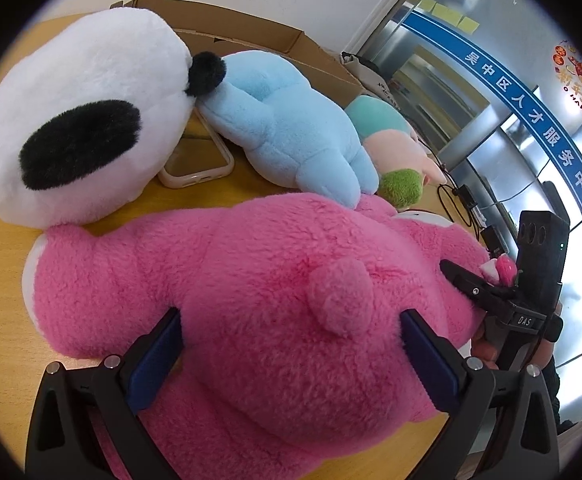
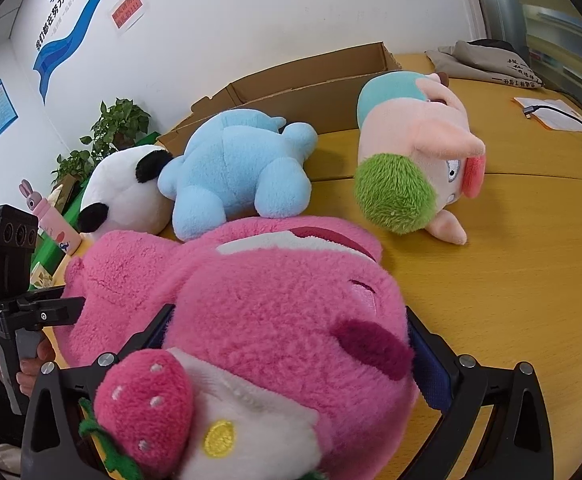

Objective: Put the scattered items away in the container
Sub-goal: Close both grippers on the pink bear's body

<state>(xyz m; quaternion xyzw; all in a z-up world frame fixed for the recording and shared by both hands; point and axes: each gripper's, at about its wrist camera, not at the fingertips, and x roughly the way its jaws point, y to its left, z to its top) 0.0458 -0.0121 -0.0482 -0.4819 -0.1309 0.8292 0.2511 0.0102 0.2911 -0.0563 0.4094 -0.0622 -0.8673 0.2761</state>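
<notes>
- Both hand-held grippers, left and right, I see clamped on the pink plush bear, lying on the yellow wooden counter.
- Cardboard box stands behind, against a white wall.

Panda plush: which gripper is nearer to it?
Left. The left gripper clamps the pink bear at its rear, beside the panda plush; the right gripper holds its head, farther off.

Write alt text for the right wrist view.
The right gripper fingers straddle the head of a pink plush bear on a wooden table. Behind lie a blue plush, a panda plush, a green-haired doll and a cardboard box.
</notes>
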